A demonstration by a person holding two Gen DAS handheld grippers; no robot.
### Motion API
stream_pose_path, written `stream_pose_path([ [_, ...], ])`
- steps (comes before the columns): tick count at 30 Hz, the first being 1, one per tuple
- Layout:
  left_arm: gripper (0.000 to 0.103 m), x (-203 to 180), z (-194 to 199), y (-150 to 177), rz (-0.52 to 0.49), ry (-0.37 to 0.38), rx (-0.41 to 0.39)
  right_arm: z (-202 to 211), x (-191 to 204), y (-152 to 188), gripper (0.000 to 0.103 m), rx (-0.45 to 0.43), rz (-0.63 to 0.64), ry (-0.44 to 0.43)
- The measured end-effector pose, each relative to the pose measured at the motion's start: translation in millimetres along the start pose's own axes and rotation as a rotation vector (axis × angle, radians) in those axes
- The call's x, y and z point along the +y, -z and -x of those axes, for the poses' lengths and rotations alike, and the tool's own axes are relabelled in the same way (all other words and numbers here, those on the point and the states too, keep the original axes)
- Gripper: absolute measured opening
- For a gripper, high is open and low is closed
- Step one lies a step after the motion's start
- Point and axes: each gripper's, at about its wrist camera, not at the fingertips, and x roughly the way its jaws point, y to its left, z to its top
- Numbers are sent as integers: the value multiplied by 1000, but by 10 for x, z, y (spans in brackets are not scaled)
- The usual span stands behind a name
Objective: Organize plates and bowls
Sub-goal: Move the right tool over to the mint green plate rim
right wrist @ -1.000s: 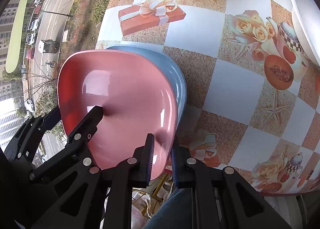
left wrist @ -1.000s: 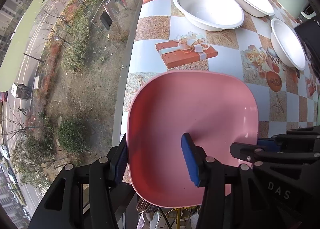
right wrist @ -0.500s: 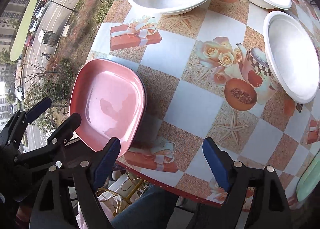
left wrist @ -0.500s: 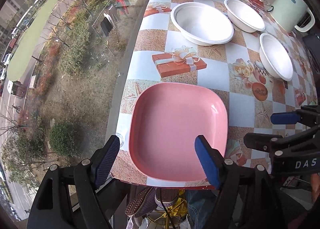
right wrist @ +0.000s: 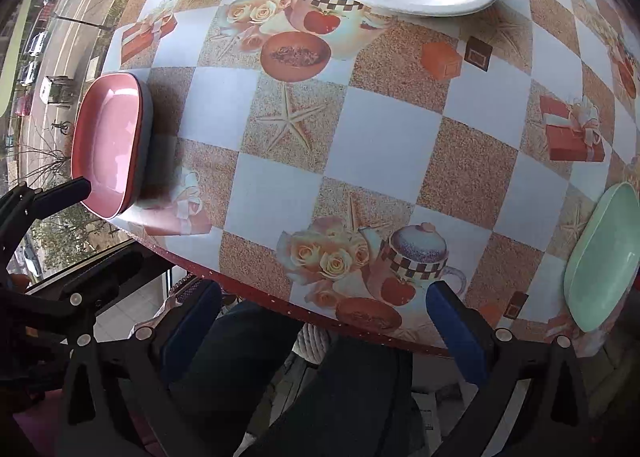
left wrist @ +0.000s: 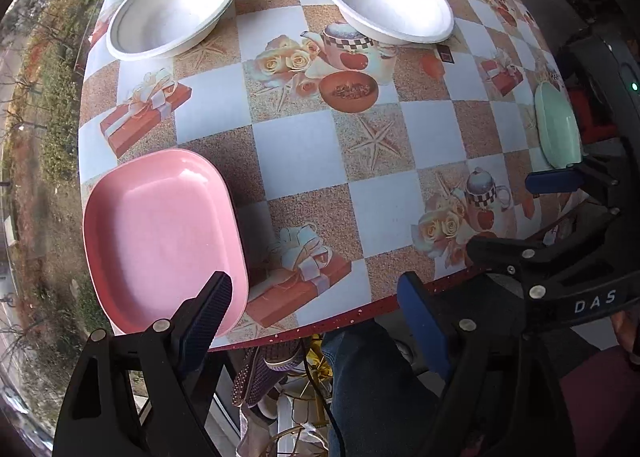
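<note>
Seemingly, a stacking step has just been closed out. From the left wrist view, the pink plate [left wrist: 160, 233] is seen lying face up at the near left corner of the table [left wrist: 304, 153], its long axis running away from the table's near edge towards the windowed side. The left gripper [left wrist: 316, 317] is held above the table's near edge with its jaws opening and nothing between them; one pad overlaps the plate's near rim in the picture, but no pressing is shown. Three white bowls [left wrist: 172, 9] are set apart at the far side, and a mint green plate [left wrist: 558, 125] lies at the right edge.

From the right wrist view, the pink plate [right wrist: 108, 145] is found resting on a blue-grey plate [right wrist: 146, 129], whose rim shows along one side. The right gripper [right wrist: 324, 321] is opening too, spread wide and empty, over the person's lap. The mint green plate [right wrist: 600, 257] lies flat just beside it at the right, long axis along the table edge. That plate is judged the likely next pickup: a grip on its near rim, a lift, and a carry across to the stack.
</note>
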Motion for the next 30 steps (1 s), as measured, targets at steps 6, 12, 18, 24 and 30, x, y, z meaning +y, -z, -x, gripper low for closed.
stream_pose_path([
  [6, 87, -303, 17, -228, -118, -26, 15, 368, -720, 158, 103, -94, -188, -38],
  [12, 87, -490, 55, -391, -185, -49, 25, 411, -1184, 297, 103, -121, -392, -78],
  [18, 87, -637, 92, -490, -226, -54, 25, 376, -1453, 509, 103, -149, -537, -92],
  [24, 87, -756, 58, -512, -250, -58, 37, 411, -1645, 630, 103, -170, -611, -82],
  [30, 87, -826, 16, -525, -252, -53, 55, 397, -1887, 794, 103, -170, -678, -69],
])
